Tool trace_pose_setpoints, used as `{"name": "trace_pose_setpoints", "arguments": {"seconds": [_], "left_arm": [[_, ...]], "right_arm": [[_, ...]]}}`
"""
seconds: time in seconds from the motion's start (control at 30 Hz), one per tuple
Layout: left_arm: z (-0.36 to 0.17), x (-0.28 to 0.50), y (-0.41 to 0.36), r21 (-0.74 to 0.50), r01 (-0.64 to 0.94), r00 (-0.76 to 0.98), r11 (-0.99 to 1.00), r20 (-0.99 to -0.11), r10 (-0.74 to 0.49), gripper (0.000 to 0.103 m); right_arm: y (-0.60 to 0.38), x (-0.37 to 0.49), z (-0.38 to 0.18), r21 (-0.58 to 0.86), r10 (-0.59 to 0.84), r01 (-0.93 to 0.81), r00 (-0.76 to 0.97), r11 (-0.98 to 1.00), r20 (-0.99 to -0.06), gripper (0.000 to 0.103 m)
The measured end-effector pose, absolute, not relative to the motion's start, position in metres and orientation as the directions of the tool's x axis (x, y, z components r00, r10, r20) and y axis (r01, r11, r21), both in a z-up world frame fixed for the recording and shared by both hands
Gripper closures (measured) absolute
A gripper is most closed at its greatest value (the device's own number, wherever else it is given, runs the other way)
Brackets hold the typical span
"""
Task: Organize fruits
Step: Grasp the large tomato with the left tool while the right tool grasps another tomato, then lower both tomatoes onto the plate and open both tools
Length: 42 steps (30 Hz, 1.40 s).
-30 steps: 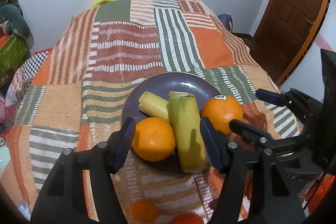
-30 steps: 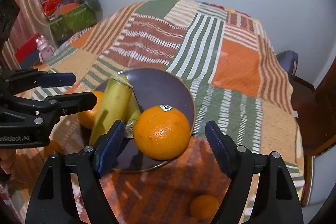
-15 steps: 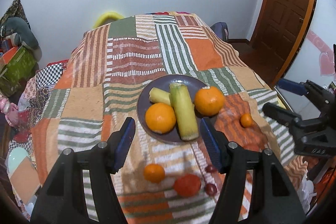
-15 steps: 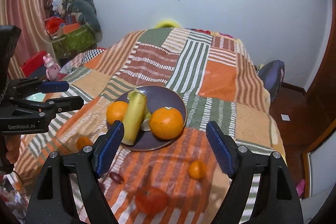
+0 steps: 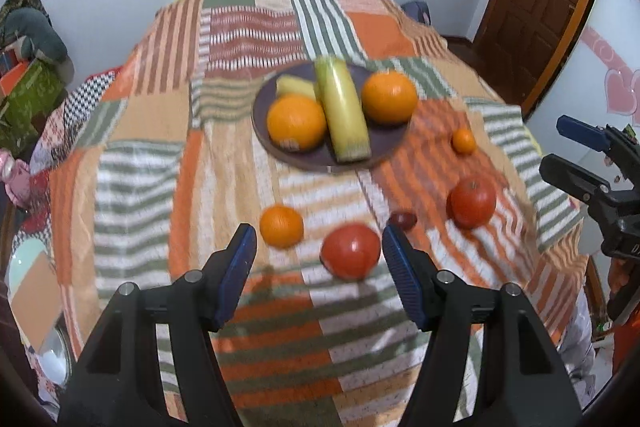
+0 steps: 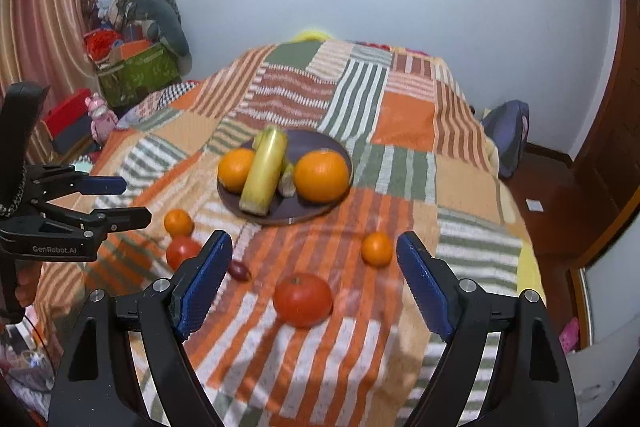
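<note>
Clearly I am holding both hand-held grippers empty with jaws spread wide, the left hand-held gripper (image 5: 316, 259) and the right hand-held gripper (image 6: 314, 277) hovering over the near edge of the bed's patchwork blanket (image 6: 404, 131). The dark round plate (image 6: 316, 141) at the bed's middle is carrying two dimpled oranges (image 6: 322, 175) and a smooth pale-green cylinder. Glossy tomatoes (image 6: 303, 299) and small mandarins (image 6: 377, 247) are lying loose nearer me, probably awaiting collection.
</note>
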State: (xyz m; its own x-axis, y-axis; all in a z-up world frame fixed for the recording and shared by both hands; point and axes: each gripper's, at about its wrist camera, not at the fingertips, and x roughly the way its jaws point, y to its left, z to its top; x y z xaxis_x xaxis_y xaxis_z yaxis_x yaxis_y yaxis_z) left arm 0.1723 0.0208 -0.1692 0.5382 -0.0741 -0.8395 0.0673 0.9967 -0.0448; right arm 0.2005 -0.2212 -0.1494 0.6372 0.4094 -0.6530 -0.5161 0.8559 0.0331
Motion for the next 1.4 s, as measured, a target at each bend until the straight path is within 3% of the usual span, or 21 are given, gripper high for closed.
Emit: {"name": "trace_pose_setpoints", "arguments": {"seconds": [0.27, 0.67, 0.9, 0.97, 1.4], "left_arm": [[-0.202, 0.173, 0.012, -0.067, 0.075, 0.471, 0.995, -0.877, -0.094, 0.038], [-0.226, 0.194, 0.007, -0.102, 0.069, 0.422, 0.992, -0.898, -0.121, 0.049], [-0.230, 0.200, 0.006, -0.120, 0.074, 0.415, 0.990, -0.899, -0.140, 0.055], [-0.230, 0.201, 0.006, -0.120, 0.076, 0.417, 0.990, -0.898, -0.140, 0.055], [-0.212, 0.200, 0.009, -0.129, 0.068, 0.455, 0.989, -0.878, -0.146, 0.057]], "right_arm": [[-0.222, 0.194, -0.192, 0.066, 0.392, -0.510, 0.565, 0.857, -0.726, 0.021], [-0.215, 0.209, -0.225, 0.120, 0.409, -0.517, 0.492, 0.847, -0.769, 0.022], [-0.207, 0.219, -0.235, 0.147, 0.419, -0.520, 0.456, 0.841, -0.785, 0.043], [-0.206, 0.220, -0.237, 0.157, 0.426, -0.523, 0.444, 0.837, -0.788, 0.054], [-0.215, 0.221, -0.223, 0.163, 0.436, -0.515, 0.468, 0.842, -0.769, 0.056]]}}
